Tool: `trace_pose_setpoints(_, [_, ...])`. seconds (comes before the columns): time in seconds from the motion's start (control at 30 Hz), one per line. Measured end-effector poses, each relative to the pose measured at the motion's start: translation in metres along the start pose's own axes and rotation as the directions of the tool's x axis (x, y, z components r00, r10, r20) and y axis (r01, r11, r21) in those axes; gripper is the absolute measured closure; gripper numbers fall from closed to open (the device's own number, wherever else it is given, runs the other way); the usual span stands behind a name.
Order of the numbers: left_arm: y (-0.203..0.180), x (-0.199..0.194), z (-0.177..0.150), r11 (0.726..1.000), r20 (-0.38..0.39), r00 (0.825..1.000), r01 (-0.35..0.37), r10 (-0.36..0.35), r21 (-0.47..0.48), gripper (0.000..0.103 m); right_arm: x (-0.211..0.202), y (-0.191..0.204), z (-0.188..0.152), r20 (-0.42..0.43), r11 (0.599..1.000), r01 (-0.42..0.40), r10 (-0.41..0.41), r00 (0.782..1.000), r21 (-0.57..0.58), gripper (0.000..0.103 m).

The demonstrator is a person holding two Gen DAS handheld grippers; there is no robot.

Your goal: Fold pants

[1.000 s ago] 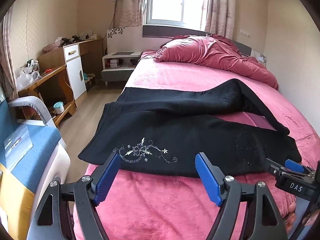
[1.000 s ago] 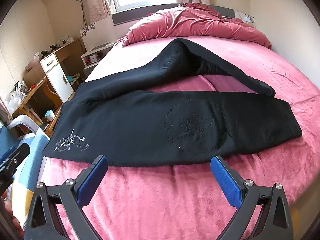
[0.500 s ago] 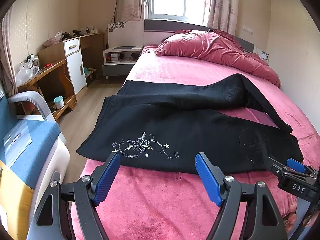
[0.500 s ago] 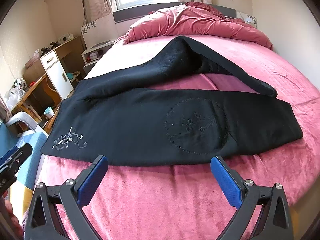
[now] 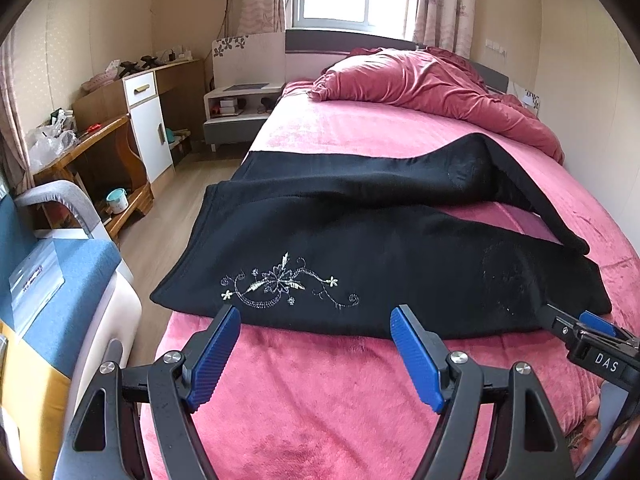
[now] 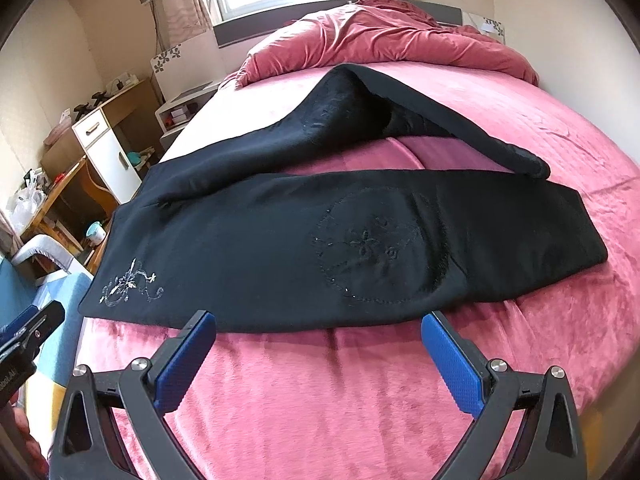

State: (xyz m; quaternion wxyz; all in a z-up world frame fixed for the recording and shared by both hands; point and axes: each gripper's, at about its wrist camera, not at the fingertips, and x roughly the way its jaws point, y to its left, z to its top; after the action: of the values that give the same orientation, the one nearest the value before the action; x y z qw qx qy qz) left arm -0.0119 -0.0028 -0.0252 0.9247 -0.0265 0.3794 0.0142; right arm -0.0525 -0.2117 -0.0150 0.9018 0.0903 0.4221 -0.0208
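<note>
Both tools are poised and empty here: the left gripper (image 5: 314, 344) hangs with its blue pads spread wide, nothing between them, just short of the near hem of the black pants (image 5: 360, 272), and the right gripper (image 6: 320, 354) matches it, fingers wide apart and gripping nothing, hovering over bare pink bedspread (image 6: 328, 408) right beside the same edge. The right tool also peeks into the left camera's lower corner, so the two sit side by side along the front of the garment. Out from the pads, the pants lie across the bed, one leg flat and close, with a pale embroidered flower (image 5: 280, 280) towards the end that overhangs the mattress on the left, and a darker stitched round motif (image 6: 372, 250) further right. The far leg is not tidy at all: it humps up in a ridge with a strip of bedspread showing between the two legs, and its end trails over the near leg at the right. Beyond it all sits a rumpled pink duvet (image 5: 432, 80) by the headboard. My read: this is the very start, spread out but no real fold made, so bringing the legs together and folding lengthwise all remain to do.
</note>
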Motion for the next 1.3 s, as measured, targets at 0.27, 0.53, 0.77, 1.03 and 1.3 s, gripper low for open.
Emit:
trace_pose_setpoints(0.27, [0.003,0.019,-0.005,1.000,-0.067,0.997,0.023,-0.024,-0.015,0.024,0.010,-0.017,-0.001,-0.026,0.998,-0.026,0.028,0.999,0.052,0.000])
trace_pose_setpoints(0.53, [0.036,0.072,-0.015,0.975,-0.217,0.961,0.131,-0.170,-0.181,0.015,0.030,-0.076,-0.003,-0.069,0.975,-0.047,0.063,0.996,0.219,0.000])
trace_pose_setpoints(0.77, [0.084,0.106,-0.014,0.939,-0.251,0.947,0.113,-0.201,-0.325,0.015,0.030,-0.206,-0.002,-0.001,0.821,-0.046,0.057,0.998,0.569,0.015])
trace_pose_setpoints(1.03, [0.133,0.122,-0.023,0.845,-0.262,0.940,0.049,-0.220,-0.532,0.030,0.051,-0.306,0.000,0.004,0.652,0.010,-0.020,1.000,0.758,0.041])
trace_pose_setpoints(1.3, [0.177,0.124,-0.026,0.764,-0.239,0.946,0.014,-0.220,-0.646,0.053,0.067,-0.327,0.020,-0.001,0.651,0.028,-0.042,0.999,0.758,0.066])
